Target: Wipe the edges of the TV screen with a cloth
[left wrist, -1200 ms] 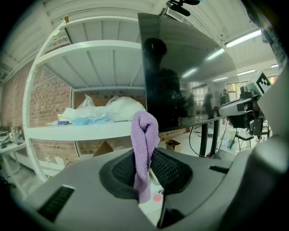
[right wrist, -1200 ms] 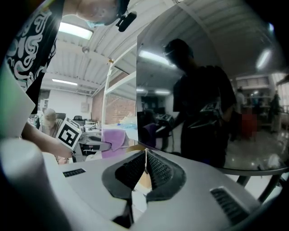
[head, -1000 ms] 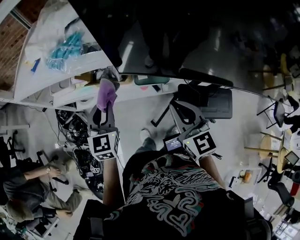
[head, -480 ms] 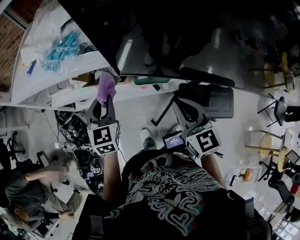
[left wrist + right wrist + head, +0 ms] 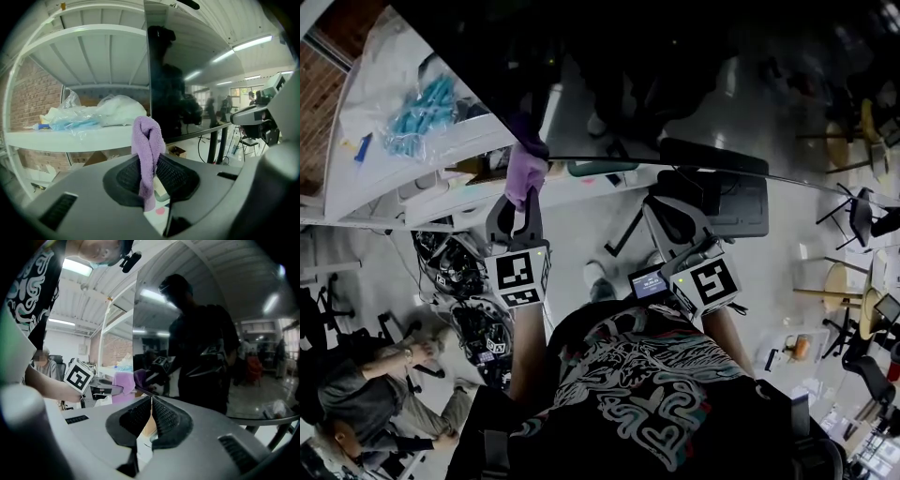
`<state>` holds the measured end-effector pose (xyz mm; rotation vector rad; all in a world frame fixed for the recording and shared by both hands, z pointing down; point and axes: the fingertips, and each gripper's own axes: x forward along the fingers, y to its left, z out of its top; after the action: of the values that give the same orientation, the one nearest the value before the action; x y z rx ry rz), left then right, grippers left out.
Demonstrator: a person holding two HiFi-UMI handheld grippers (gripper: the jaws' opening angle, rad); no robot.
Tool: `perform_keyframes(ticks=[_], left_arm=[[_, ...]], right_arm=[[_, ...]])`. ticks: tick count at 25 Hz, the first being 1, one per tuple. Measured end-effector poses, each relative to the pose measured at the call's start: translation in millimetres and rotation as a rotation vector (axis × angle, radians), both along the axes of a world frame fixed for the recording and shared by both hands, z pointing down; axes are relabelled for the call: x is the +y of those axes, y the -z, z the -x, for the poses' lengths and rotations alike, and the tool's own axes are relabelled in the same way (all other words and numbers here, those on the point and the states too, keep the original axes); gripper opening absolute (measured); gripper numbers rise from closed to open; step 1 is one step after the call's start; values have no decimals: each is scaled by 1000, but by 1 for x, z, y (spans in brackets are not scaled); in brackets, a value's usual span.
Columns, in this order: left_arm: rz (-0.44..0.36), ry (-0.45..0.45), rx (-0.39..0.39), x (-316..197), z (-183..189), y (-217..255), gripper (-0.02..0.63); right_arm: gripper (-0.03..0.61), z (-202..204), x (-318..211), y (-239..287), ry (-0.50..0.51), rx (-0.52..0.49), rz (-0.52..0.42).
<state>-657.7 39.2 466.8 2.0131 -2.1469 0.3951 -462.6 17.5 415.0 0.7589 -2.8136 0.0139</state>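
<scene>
The left hand-held gripper is clenched tight on a purple cloth. The cloth sticks up from between its jaws in a soft folded lump. The top of the cloth touches the TV screen at its bottom left corner.

In the left gripper view the cloth stands just left of the dark TV screen, right by its side edge. A white shelf is to the left of the TV screen. See-through bags with blue things inside lie on it.

The right hand-held gripper is just under the bottom edge of the TV screen, to the right of the cloth. Its jaws are pressed together with nothing between them. In the right gripper view their tips sit just below that bottom edge. The dark TV screen shows the person's shadowy shape like a mirror.

Far below the TV screen, a person sits on the floor.
</scene>
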Motion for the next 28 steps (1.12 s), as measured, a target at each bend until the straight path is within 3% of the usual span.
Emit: perform_keyframes(ticks=[4, 12, 18, 28], left_arm=[[-26, -22, -10, -9, -5, 7, 86], [-37, -93, -137, -24, -14, 19, 86], [-47, -111, -153, -35, -17, 22, 86], [-45, -126, -160, -40, -20, 23, 86]], right_arm=[[34, -1, -3, -4, -6, 22, 11], [34, 4, -6, -6, -16, 24, 24], [34, 11, -12, 5, -23, -31, -2], [34, 19, -17, 7, -11, -33, 0]])
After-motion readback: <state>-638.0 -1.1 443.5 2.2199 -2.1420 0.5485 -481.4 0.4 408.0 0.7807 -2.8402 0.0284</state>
